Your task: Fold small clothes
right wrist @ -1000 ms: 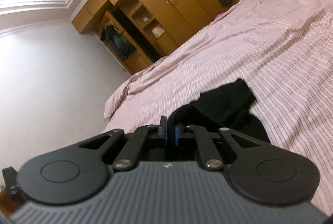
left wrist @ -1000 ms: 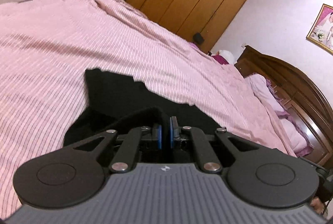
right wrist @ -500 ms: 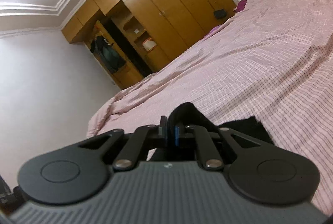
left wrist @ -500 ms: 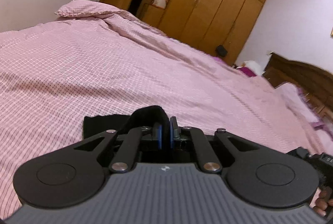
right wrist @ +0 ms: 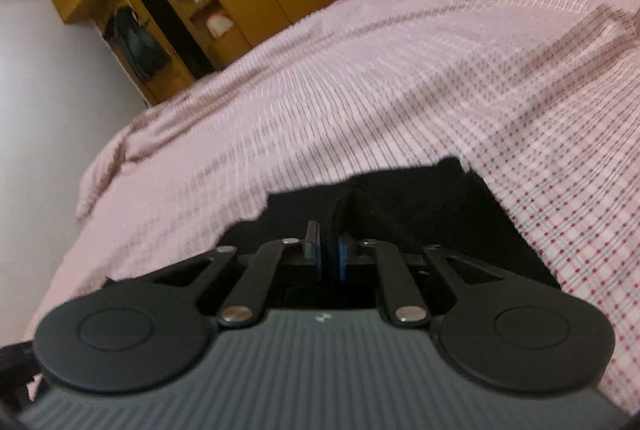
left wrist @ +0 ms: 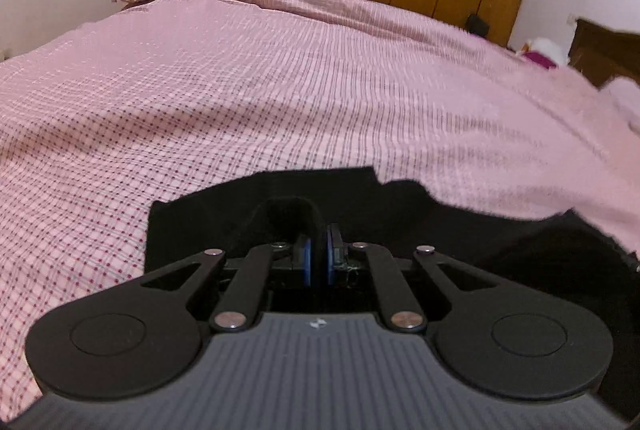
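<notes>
**A:** Where is the garment, and what are the claws doing?

**B:** I see a small black soft-knit garment (left wrist: 460, 230) lying on the pink checked cotton bedspread (left wrist: 280, 90), at the near edge of that spread, right under both tools. My left gripper (left wrist: 316, 262) has its blue pads pressed together on a raised loop of the black cloth. My right gripper (right wrist: 329, 256) pinches another ridge of the same cloth between its own blue pads, with only a thin sliver of fabric between them.

**A:** Which way does it lie from the claws?

**B:** Ahead and below. From the left gripper the cloth spreads forward and off to the right, so its long axis seems to run side to side across the bedspread, between my two grips. Neither hand is clearer nearer; each holds one end of the near edge.

**A:** And the next move?

**B:** I judge it a fold: carrying the pinched edge forward over the flat part. The knit is limp and matte, so it should drape without springing back, though it may drag on the textured bedspread
</notes>
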A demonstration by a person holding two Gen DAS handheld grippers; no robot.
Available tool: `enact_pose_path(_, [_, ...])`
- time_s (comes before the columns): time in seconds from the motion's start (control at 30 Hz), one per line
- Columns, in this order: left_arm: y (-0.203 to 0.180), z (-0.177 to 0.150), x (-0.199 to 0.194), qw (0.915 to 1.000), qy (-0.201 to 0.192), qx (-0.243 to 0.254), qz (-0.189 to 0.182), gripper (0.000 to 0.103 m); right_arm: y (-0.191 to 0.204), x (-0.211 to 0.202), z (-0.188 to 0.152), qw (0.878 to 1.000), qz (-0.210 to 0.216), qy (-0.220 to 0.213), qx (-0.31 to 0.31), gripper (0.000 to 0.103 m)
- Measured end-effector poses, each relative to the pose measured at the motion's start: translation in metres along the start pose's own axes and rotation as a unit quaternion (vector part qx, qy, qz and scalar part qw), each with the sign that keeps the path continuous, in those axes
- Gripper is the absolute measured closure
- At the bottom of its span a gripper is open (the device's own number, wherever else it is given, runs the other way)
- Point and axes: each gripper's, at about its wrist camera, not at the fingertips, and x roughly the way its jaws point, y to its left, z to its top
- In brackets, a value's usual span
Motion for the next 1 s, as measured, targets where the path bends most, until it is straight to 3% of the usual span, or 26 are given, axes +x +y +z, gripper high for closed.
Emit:
enact_pose_path(0.17, [0.0, 0.003, -0.01, 0.9999, -0.003, 0.011, -0.011, 0.092, 0.0, -0.011, 0.004, 1.0, 0.014, 0.0, 0.007, 0.084])
enact_pose_path(0.23, [0.002, 0.008, -0.022, 0.9997, -0.007, 0.006, -0.025, 0.089, 0.002, -0.02, 0.008, 1.0, 0.019, -0.006, 0.0, 0.066])
enact_pose_path(0.27, [0.002, 0.01, -0.029, 0.9995, -0.009, 0.005, -0.031, 0.085, 0.002, -0.026, 0.01, 1.0, 0.02, -0.013, -0.005, 0.062])
enact_pose_path(0.33, [0.002, 0.016, -0.042, 0.9992, -0.016, 0.003, -0.037, 0.074, 0.002, -0.038, 0.013, 0.999, 0.025, -0.026, -0.014, 0.056])
enact_pose_path(0.4, [0.001, 0.022, -0.055, 0.9993, -0.032, 0.004, -0.017, 0.044, 0.0, -0.045, 0.017, 0.999, 0.028, -0.03, -0.016, 0.055])
enact_pose_path(0.47, [-0.001, 0.026, -0.066, 0.9987, -0.05, 0.006, 0.003, 0.036, -0.002, -0.05, 0.018, 0.999, 0.03, -0.028, -0.017, 0.055])
enact_pose_path(0.57, [-0.006, 0.03, -0.079, 0.998, -0.059, 0.019, -0.008, 0.036, -0.002, -0.056, 0.018, 0.999, 0.03, -0.016, -0.035, 0.055])
enact_pose_path(0.77, [-0.028, 0.024, -0.082, 0.9961, -0.04, 0.054, -0.057, 0.035, 0.013, -0.059, 0.011, 0.994, 0.05, 0.007, -0.102, 0.055])
enact_pose_path(0.93, [-0.044, 0.008, -0.053, 0.995, -0.001, 0.073, -0.068, 0.035, 0.027, -0.029, 0.01, 0.981, 0.041, 0.093, -0.167, 0.058])
enact_pose_path(1.0, [-0.044, 0.0, -0.032, 0.9955, 0.018, 0.072, -0.058, 0.035, 0.026, -0.016, 0.012, 0.98, 0.027, 0.098, -0.171, 0.059])
